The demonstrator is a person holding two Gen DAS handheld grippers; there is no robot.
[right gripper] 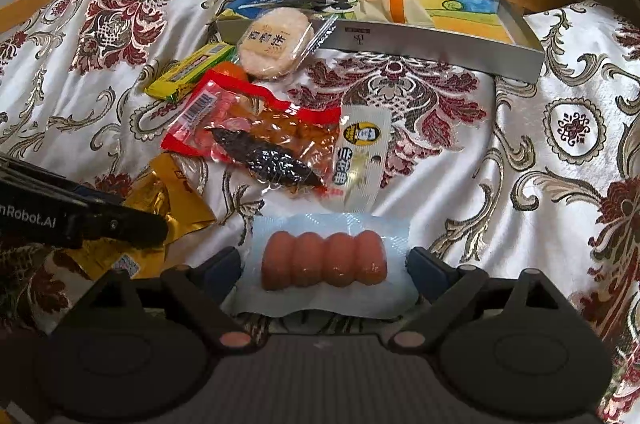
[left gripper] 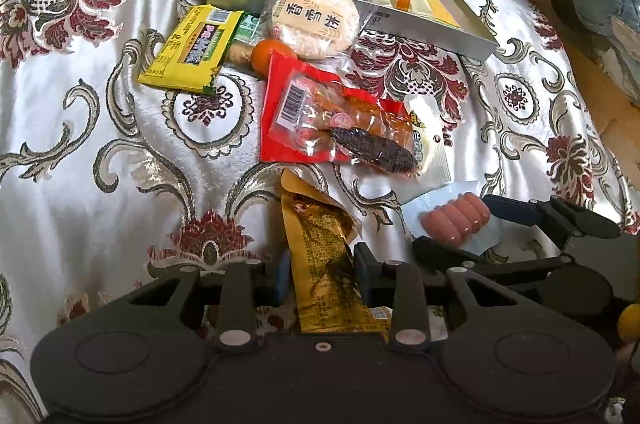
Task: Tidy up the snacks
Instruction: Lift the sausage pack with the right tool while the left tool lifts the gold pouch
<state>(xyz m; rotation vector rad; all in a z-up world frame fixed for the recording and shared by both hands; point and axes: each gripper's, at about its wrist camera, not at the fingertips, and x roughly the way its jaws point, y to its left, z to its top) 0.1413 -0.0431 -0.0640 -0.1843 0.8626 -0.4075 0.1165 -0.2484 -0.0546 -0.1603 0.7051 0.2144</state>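
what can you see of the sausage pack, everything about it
The sausage pack is a flat, pale blue, clear-fronted plastic pouch holding four short pinkish-orange sausages side by side. It lies on the patterned cloth, sealed as far as shows. It sits between the right gripper's open fingers, below a white packet.

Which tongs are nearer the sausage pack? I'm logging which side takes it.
Right. The right tongs straddle the sausage pack, one finger on each side. The left tongs sit to its left, around the gold snack packet.
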